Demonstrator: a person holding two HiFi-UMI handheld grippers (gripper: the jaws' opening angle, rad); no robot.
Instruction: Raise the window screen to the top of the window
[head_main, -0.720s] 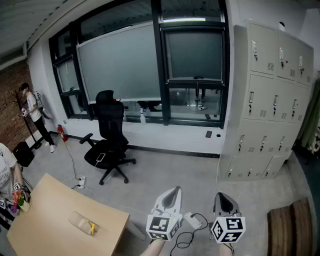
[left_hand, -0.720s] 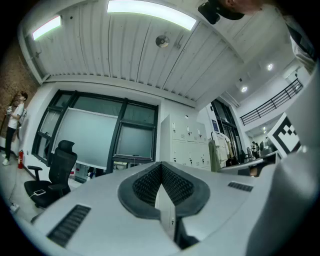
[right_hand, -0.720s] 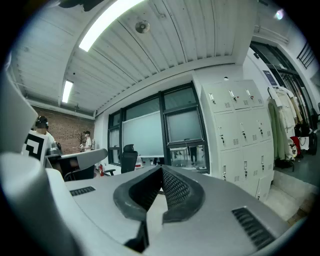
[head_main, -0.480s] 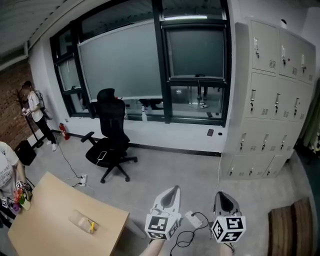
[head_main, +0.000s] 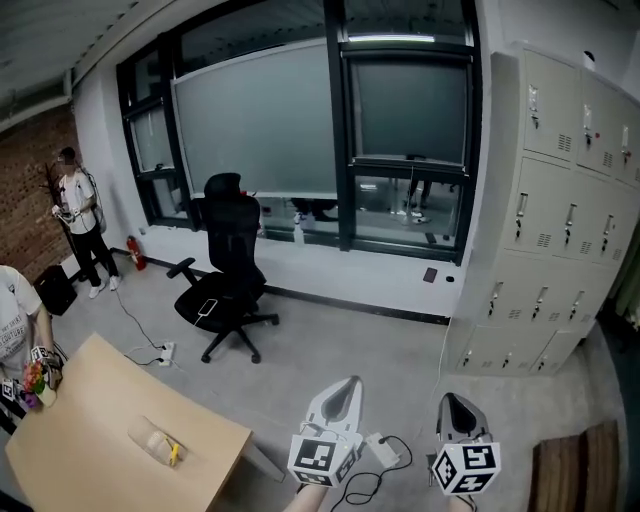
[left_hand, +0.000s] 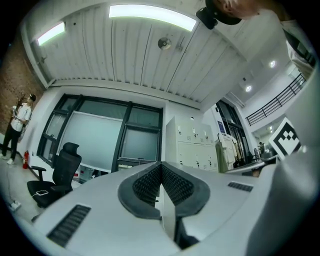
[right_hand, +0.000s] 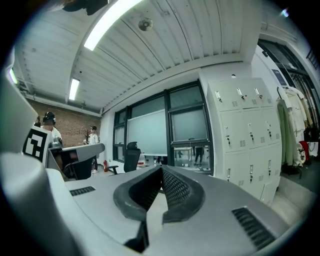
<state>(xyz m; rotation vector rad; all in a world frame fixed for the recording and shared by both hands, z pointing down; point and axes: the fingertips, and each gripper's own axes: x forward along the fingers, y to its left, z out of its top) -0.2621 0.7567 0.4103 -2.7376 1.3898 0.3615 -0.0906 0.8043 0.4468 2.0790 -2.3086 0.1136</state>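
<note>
Left claw (head_main: 349, 382) & right claw (head_main: 453, 400) both shut, nothing in either, well short of the lockers (head_main: 560, 210). Window screen (head_main: 408, 105) hangs just left of the lockers, approx halfway down. Prob light, floppy fabric w/ a stiff bottom bar (head_main: 408, 160). I'd grab mid-bar, not the cloth.
</note>
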